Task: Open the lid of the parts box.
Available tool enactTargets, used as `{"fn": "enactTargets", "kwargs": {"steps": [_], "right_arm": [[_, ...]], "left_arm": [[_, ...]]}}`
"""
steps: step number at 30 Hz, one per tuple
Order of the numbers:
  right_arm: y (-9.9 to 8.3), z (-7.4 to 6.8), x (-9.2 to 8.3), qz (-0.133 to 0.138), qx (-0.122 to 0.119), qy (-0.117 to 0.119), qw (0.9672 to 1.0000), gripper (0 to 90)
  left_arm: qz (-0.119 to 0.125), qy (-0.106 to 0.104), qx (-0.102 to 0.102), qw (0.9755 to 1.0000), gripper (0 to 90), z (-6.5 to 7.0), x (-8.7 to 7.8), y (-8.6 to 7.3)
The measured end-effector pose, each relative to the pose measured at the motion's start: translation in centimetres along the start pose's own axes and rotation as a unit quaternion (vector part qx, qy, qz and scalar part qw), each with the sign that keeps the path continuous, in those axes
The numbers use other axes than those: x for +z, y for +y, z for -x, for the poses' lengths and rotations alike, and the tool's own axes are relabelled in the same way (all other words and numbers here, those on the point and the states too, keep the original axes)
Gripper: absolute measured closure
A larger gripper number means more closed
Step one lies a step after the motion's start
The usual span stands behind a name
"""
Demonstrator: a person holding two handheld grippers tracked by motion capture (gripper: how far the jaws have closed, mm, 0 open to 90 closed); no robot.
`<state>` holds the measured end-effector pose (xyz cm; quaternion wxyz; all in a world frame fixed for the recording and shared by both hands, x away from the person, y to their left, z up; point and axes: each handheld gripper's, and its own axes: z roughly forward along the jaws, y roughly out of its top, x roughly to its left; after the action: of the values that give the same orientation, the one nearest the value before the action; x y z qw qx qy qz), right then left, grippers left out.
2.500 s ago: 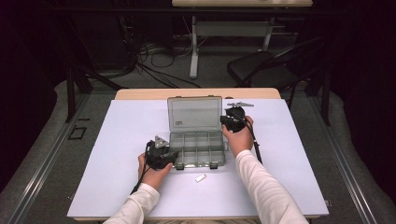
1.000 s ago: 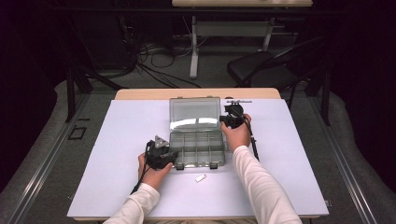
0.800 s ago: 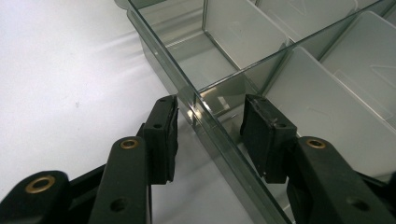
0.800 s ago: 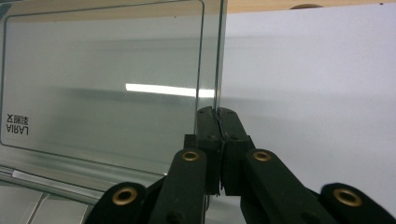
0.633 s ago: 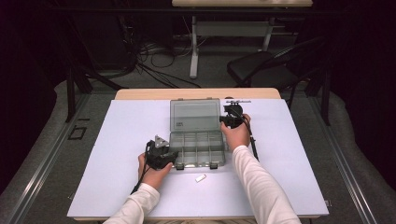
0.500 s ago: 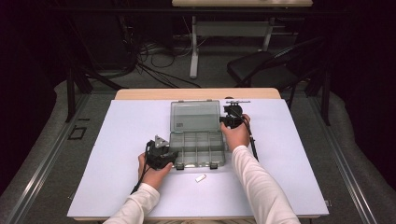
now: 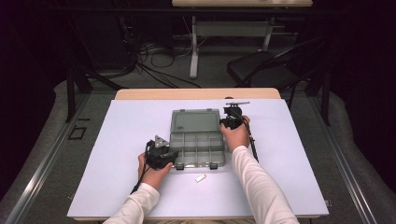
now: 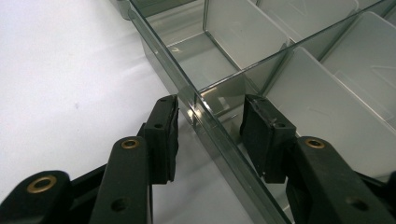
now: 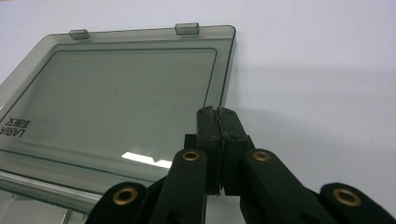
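On the white worktop (image 7: 116, 154), the box lid (image 9: 116, 98) now lies flat open beside the closed, empty right tongs (image 9: 218, 116), while the half-open left tongs (image 8: 210, 135) straddle the organizer box's (image 7: 198, 147) near-left wall without pinching, so opening looks done.

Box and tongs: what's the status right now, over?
Left tongs straddle box wall, gaps showing. Right tongs shut, empty, over lid. Lid open. Nothing blocking.

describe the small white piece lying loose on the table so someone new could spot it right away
Start at the white table and find the clear grey compartment box at its middle, lid laid open flat toward the far side. Just in front of the box's near edge, between the person's two forearms, lies the small white piece. It is the only loose item on the tabletop, bright white and short, apart from the box.
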<state>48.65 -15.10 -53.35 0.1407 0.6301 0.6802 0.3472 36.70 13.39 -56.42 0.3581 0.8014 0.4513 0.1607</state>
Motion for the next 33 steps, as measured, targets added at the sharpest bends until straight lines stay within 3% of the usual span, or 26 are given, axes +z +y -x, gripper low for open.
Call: {"fn": "enactTargets", "kwargs": {"steps": [5,9,16,23,26,29,33], "right_arm": [[-0.1,-0.1,-0.3,0.011,-0.006,0.008,0.9999,82.7],[-0.4,-0.6,-1.1,0.031,-0.039,0.011,0.9987,77.5],[-1.2,-1.0,-3.1,0.075,-0.058,0.050,0.9943,65.4],[-2.4,-1.3,-5.1,0.113,-0.084,0.078,0.9870,59.4],[-2.9,-1.3,-5.7,0.131,-0.110,0.086,0.9815,58.6],[-3.3,-1.3,-6.2,0.125,-0.132,0.102,0.9781,59.2],[-4.1,-1.4,-7.0,0.130,-0.153,0.101,0.9744,61.8]], "left_arm": [[0.001,0.000,-0.001,1.0000,56.2,0.0,0.0,0.0],[0.001,0.000,-0.002,1.0000,56.2,0.0,0.0,0.0],[0.001,0.000,-0.004,1.0000,56.4,0.0,0.0,0.0],[0.001,0.000,-0.005,1.0000,56.4,0.0,0.0,0.0],[0.002,0.000,-0.005,1.0000,56.4,0.0,0.0,0.0],[0.001,0.000,-0.005,1.0000,56.5,0.0,0.0,0.0],[0.001,0.000,-0.005,1.0000,56.5,0.0,0.0,0.0]]}}
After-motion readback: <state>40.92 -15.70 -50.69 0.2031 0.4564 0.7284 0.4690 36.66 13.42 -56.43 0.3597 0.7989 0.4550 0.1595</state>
